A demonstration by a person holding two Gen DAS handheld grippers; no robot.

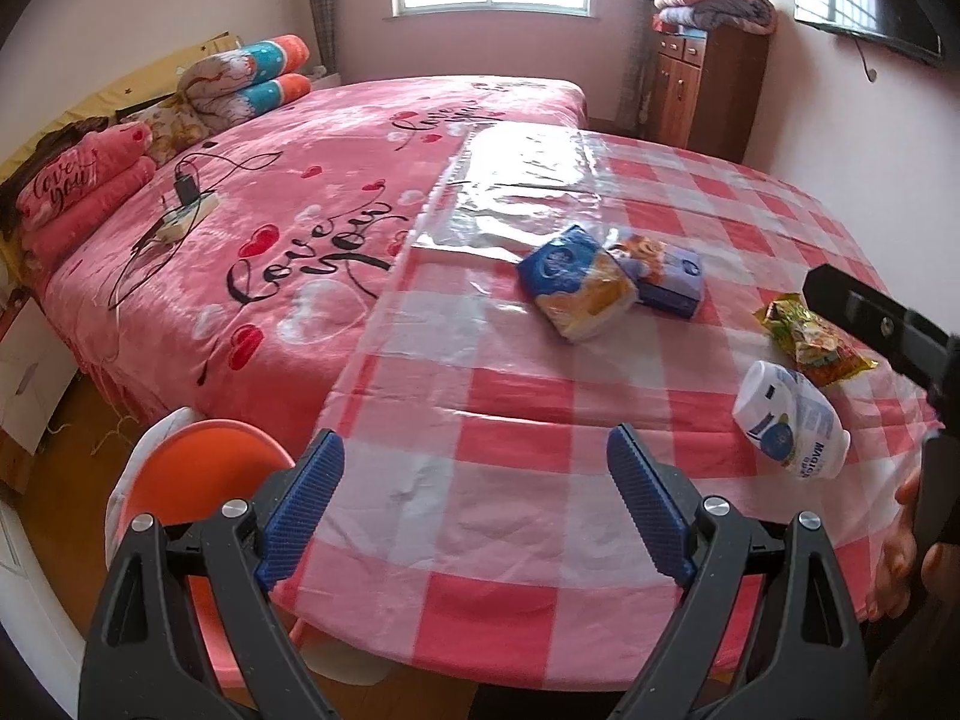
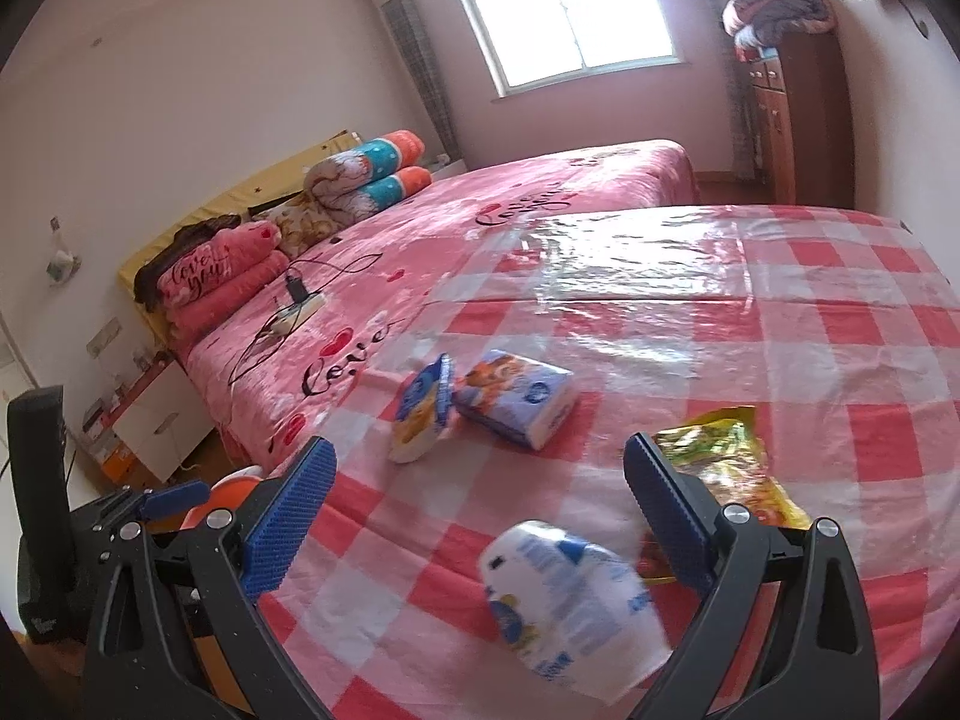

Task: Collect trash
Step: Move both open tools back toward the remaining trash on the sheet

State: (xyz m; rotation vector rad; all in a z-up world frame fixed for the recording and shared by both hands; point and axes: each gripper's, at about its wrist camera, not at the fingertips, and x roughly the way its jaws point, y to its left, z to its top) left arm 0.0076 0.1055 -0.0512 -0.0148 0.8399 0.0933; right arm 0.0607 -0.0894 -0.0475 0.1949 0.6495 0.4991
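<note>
Left wrist view: our left gripper (image 1: 474,504) is spread wide over bare counter (image 1: 480,396); the white packet (image 1: 789,420) lies right of it, a crumpled snack wrapper (image 1: 810,336) just behind, partly hidden by the other tool.

Right wrist view: our right gripper (image 2: 480,516) is spread too, with the blurred white packet (image 2: 570,594) between its fingers, untouched; two tissue packs (image 2: 480,408) lie beyond.

The checked tablecloth (image 1: 510,480) carries a glossy clear plastic film. The snack wrapper (image 2: 726,462) is shiny foil. The cabinet (image 1: 708,90) is wood.
</note>
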